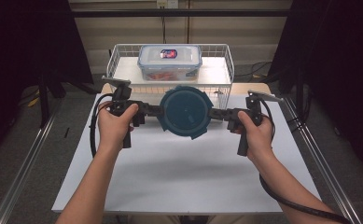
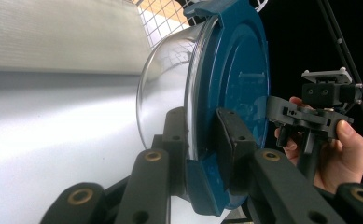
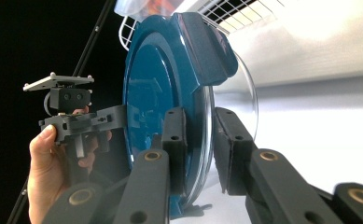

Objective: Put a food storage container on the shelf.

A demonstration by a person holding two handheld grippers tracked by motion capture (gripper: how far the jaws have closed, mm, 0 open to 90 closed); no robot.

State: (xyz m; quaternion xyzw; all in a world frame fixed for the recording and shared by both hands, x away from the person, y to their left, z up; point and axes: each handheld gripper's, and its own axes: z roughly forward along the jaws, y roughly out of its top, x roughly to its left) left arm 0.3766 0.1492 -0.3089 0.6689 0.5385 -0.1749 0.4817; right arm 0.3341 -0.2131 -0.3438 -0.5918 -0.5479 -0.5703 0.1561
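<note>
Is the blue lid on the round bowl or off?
On. The blue lid sits on the clear bowl's rim, and both grippers clamp that edge.

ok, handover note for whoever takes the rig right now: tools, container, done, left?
Left tool: shut on the round container, at its left rim.
Right tool: shut on the same container, at its right rim.
The container, blue lid on a clear bowl, is held lid up above the white table, in front of the wire basket.
Rectangular box sits in the basket.
Done: container gripped on both sides and lifted.
Left: probably setting it in the basket; the lid is still on.
</note>
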